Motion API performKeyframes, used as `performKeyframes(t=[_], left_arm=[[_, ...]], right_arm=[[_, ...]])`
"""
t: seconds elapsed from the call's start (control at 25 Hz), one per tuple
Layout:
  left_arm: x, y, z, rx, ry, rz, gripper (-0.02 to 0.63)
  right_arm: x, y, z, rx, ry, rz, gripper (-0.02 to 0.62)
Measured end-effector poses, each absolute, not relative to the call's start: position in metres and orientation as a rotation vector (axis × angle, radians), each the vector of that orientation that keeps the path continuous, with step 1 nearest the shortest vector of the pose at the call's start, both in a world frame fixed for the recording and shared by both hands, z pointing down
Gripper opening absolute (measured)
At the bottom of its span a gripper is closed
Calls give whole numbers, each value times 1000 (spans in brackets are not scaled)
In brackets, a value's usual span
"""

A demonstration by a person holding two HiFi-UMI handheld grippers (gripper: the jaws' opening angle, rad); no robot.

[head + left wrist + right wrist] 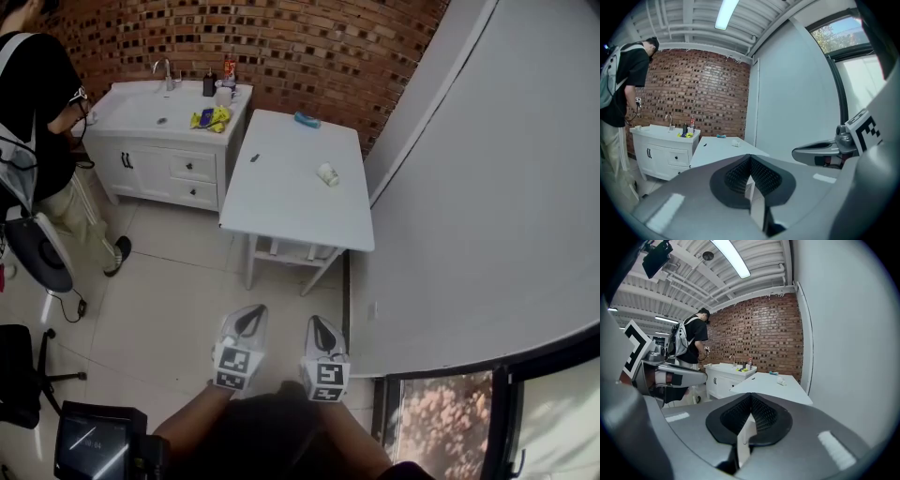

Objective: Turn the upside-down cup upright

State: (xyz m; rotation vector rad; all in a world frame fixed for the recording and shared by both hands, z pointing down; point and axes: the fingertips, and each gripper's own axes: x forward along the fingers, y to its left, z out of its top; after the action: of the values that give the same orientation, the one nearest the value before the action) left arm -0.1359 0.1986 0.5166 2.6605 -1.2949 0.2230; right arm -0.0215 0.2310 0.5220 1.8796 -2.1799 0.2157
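Both my left tongs (246,323) and right tongs (321,330) are clenched on nothing, side by side above the floor. The white cup (327,174) sits by the right edge of the tabletop (281,202), well apart, straight ahead. My right tongs line up nearer; its axis is too small to read.

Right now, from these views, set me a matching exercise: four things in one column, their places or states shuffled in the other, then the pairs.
Things:
1. cup
2. blue object
3. yellow item
4. right tool

Places or states:
A. on the sink counter
B. shut, holding nothing
C. on the white table, toward its right side in the head view
D. at the table's far end, by the brick wall

Pairs: 1-C, 2-D, 3-A, 4-B
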Motion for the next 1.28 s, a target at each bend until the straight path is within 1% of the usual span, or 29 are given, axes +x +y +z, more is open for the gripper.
performKeyframes(t=[0.48,0.96,1.28], left_arm=[[-123,184,534,2643,-1259,268,-6],[-104,122,540,2612,-1320,309,-6],[-80,77,541,2601,-1316,317,-6]], right_arm=[[-10,222,539,1874,-2152,268,14],[22,152,549,1878,-2178,323,14],[45,103,553,1859,-2174,335,14]])
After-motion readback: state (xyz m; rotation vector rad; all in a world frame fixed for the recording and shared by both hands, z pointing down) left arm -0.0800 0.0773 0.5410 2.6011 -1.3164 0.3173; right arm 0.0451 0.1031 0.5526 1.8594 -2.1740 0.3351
